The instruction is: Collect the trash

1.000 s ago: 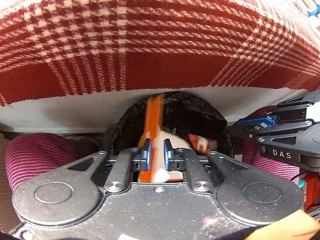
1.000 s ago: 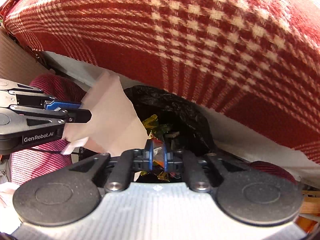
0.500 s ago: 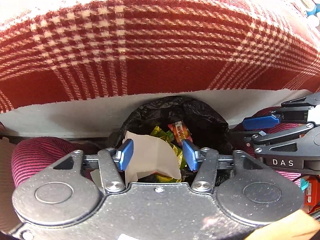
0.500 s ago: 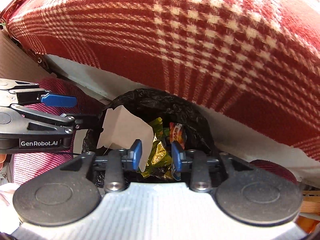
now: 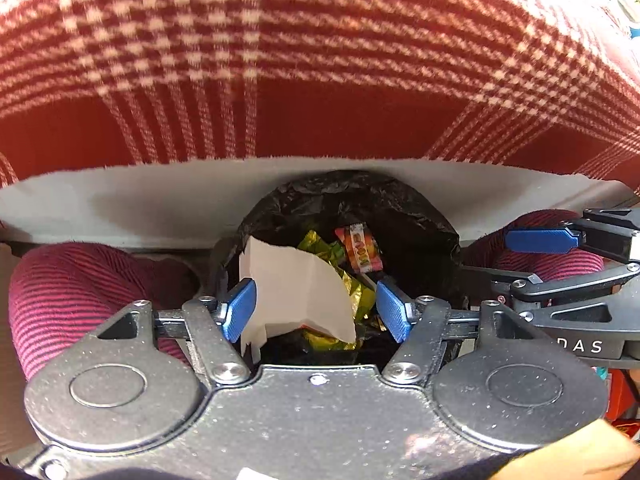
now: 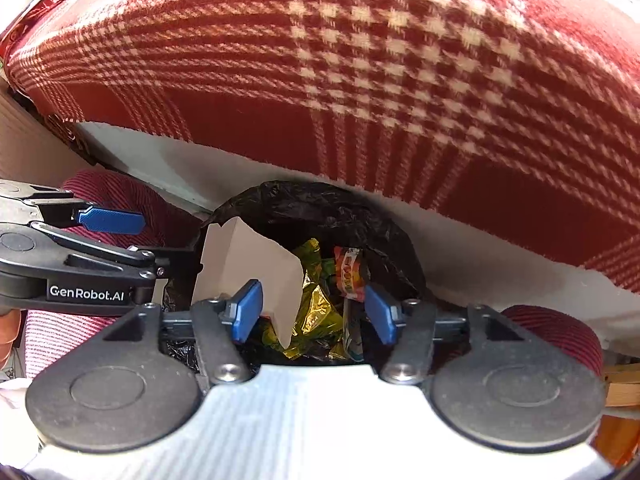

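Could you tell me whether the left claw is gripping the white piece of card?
No, the left claw is open, and the white piece of card lies loose in the black bin bag.

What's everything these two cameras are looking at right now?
Bin bag: one, black, below the blanket's edge.
Torn paper: one, white, leaning at the bag's left rim.
Foil wrappers: several, gold-green, inside the bag.
Snack wrapper: one, orange, inside, toward the back.
Blanket: one, red-and-cream plaid, across the top.
Knees: two, maroon striped, flanking the bag.
Left gripper: open, blue pads, over the bag.
Right gripper: open, blue pads, over the bag.
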Available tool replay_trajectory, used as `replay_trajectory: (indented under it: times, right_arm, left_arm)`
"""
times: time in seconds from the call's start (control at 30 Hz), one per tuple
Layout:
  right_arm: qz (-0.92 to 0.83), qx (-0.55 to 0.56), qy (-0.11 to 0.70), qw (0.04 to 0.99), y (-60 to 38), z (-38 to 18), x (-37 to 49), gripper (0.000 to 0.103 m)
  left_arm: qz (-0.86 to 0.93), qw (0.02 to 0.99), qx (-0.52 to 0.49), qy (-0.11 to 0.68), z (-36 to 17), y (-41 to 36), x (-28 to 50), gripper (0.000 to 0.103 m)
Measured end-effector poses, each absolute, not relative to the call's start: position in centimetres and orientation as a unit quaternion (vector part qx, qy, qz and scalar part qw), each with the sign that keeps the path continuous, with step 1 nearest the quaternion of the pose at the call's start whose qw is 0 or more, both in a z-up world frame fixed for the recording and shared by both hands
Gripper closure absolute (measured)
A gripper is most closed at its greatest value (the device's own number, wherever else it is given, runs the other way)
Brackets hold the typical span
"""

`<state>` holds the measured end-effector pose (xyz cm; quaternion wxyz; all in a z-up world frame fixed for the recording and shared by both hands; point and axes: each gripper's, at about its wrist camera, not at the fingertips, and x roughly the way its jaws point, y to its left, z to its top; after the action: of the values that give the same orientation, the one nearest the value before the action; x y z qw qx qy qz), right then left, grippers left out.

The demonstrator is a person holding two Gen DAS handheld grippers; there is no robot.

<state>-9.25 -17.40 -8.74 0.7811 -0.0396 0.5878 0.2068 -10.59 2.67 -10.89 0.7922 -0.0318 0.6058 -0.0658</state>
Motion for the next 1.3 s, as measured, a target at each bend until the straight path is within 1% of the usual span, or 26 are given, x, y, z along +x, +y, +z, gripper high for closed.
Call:
replay_trajectory:
  times: [0.13,0.2,0.23,0.33,0.37,0.4,0.47,0.73,0.9,0.97,1.17,1.3]
  right_arm:
    - [0.205,-0.04,0.592,0.779,-17.3,-9.0,-9.0,0.03]
    - [0.203,-0.041,0.593,0.778,-17.2,-9.1,-8.9,0.028]
    - [0.203,-0.041,0.593,0.778,-17.2,-9.1,-8.9,0.026]
    - [0.201,-0.042,0.593,0.779,-17.2,-9.1,-8.9,0.024]
    - [0.201,-0.041,0.593,0.779,-17.2,-9.2,-8.9,0.024]
    - [0.201,-0.041,0.593,0.778,-17.1,-9.2,-8.9,0.024]
    - [0.201,-0.04,0.594,0.778,-17.2,-9.1,-8.9,0.023]
    - [0.2,-0.039,0.594,0.778,-17.3,-9.1,-9.1,0.023]
    - [0.198,-0.038,0.594,0.779,-17.6,-8.7,-9.2,0.023]
    - [0.197,-0.04,0.592,0.78,-17.7,-8.5,-9.2,0.022]
    - [0.194,-0.041,0.591,0.782,-17.9,-8.2,-9.4,0.021]
    - [0.194,-0.042,0.591,0.782,-18.0,-8.1,-9.5,0.021]
  left_arm:
    - [-0.06,0.788,-0.024,0.613,-11.2,2.5,-10.6,0.037]
    - [-0.062,0.786,-0.027,0.615,-11.3,2.6,-10.6,0.037]
    - [-0.063,0.785,-0.029,0.616,-11.4,2.7,-10.6,0.037]
    - [-0.064,0.783,-0.032,0.618,-11.5,2.8,-10.6,0.037]
    - [-0.063,0.782,-0.032,0.619,-11.5,2.8,-10.6,0.034]
    - [-0.063,0.782,-0.032,0.62,-11.7,2.7,-10.5,0.029]
    - [-0.059,0.782,-0.03,0.62,-11.7,2.8,-10.5,0.026]
    - [-0.056,0.781,-0.03,0.621,-11.8,2.9,-10.5,0.02]
    - [-0.05,0.778,-0.031,0.625,-11.9,3.0,-10.5,0.006]
    - [-0.048,0.779,-0.032,0.624,-11.9,3.0,-10.5,0.003]
    - [-0.047,0.783,-0.028,0.619,-11.6,3.0,-10.6,0.0]
    - [-0.046,0.784,-0.021,0.618,-11.5,2.7,-10.7,0.0]
